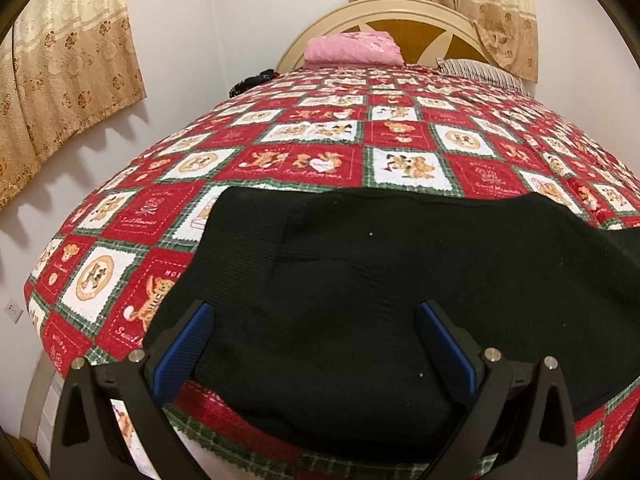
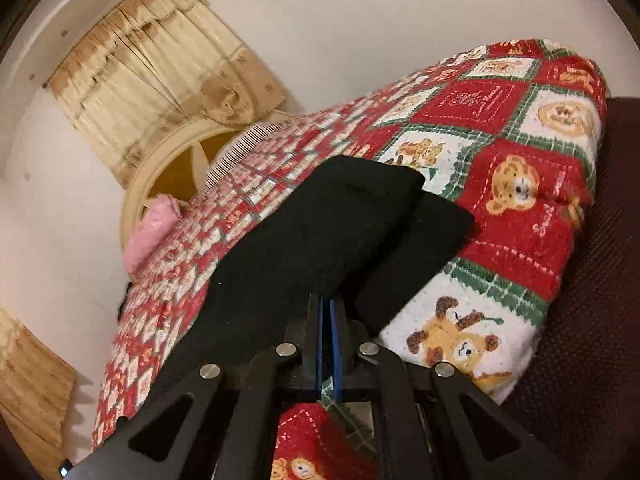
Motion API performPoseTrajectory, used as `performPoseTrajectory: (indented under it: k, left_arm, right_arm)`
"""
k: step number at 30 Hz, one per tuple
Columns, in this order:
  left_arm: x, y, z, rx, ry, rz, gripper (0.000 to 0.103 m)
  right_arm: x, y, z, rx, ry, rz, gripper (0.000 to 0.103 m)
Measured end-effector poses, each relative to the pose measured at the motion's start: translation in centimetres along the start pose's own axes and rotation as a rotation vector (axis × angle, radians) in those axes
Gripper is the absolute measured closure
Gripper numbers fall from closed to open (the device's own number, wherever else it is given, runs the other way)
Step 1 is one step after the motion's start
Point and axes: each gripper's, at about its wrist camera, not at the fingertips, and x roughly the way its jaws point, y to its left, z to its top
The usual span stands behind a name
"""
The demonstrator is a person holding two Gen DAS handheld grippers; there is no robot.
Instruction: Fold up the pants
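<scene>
Pants (image 1: 380,288): black, lying flat on the bed near its foot edge, spread across the quilt. In the right wrist view the pants (image 2: 320,232) are showing two stacked layers, the upper layer ending in a squared corner just short of the lower one's end.

Quilt (image 1: 312,160): red, white and green patchwork with teddy bear prints, covering the bed from foot to headboard. Its edge is hanging over the foot of the bed below the pants.

Left claw (image 1: 316,344): hovering low over the near part of the pants, pointing down toward the cloth. Its blue-padded fingers (image 1: 182,356) are standing wide apart, released, with nothing pinched between them.

Right claw (image 2: 329,320): tilted steeply in its own view, its two blue pads lying pressed together, clenched. The tips are sitting at the near edge of the pants; whether any cloth is caught between the pads cannot be told from this angle.

Headboard (image 1: 384,12): cream, arched, with a brown inset, standing at the far end of the bed.

Pink pillow (image 1: 352,48): resting against the headboard.

Striped pillow (image 1: 480,70): lying beside the pink one, toward the right.

Curtains (image 1: 60,80): beige with a brown floral pattern, hanging on the left wall; a second set is hanging behind the headboard.

Wall socket (image 1: 14,311): white, low on the left wall.
</scene>
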Motion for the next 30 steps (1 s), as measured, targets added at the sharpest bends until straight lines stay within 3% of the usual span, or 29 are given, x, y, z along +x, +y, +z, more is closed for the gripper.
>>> performPoseTrajectory:
  k: [5, 7, 8, 9, 11, 14, 16, 18, 19, 27, 30]
  left_arm:
    - [-1.8, -0.9, 0.4, 0.009, 0.012, -0.061, 0.000]
    - [-3.2, -2.1, 0.6, 0.050, -0.021, -0.105, 0.000]
    - [-3.9, -2.8, 0.6, 0.074, -0.036, -0.128, 0.000]
    - [-4.5, -3.6, 0.8, 0.099, -0.052, -0.149, 0.000]
    - [-6.0, -5.8, 1.1, 0.170, -0.089, -0.193, 0.000]
    - [-7.5, -8.8, 1.4, 0.241, -0.119, -0.246, 0.000]
    - [-8.1, -10.4, 1.6, 0.270, -0.110, -0.310, 0.000]
    - [-8.5, -11.7, 1.5, 0.289, -0.108, -0.336, 0.000]
    - [-8.6, -12.3, 1.4, 0.302, -0.107, -0.347, 0.000]
    - [-8.9, -13.2, 0.8, 0.330, -0.086, -0.372, 0.000]
    - [-9.1, -12.9, 1.1, 0.298, -0.086, -0.386, 0.000]
  right_arm:
    - [0.2, 0.4, 1.0, 0.032, 0.038, 0.038, 0.096]
    - [-0.1, -0.3, 1.4, 0.065, 0.029, 0.048, 0.085]
    - [-0.2, -0.8, 1.6, 0.086, 0.015, 0.051, 0.062]
    - [-0.3, -1.1, 1.8, 0.104, -0.001, 0.064, 0.048]
    - [-0.4, -1.2, 2.4, 0.139, -0.038, 0.092, 0.039]
    - [0.8, -0.4, 3.3, 0.117, -0.033, 0.062, 0.039]
    - [1.8, 0.3, 3.7, 0.080, -0.005, 0.020, 0.048]
    - [2.2, 0.4, 4.0, 0.048, 0.017, -0.031, 0.093]
    - [2.3, 0.3, 4.3, 0.045, 0.030, -0.030, 0.101]
    - [-2.2, -0.7, 4.2, -0.037, -0.055, -0.064, 0.103]
    - [-3.4, -2.5, 3.7, 0.005, -0.081, 0.003, 0.102]
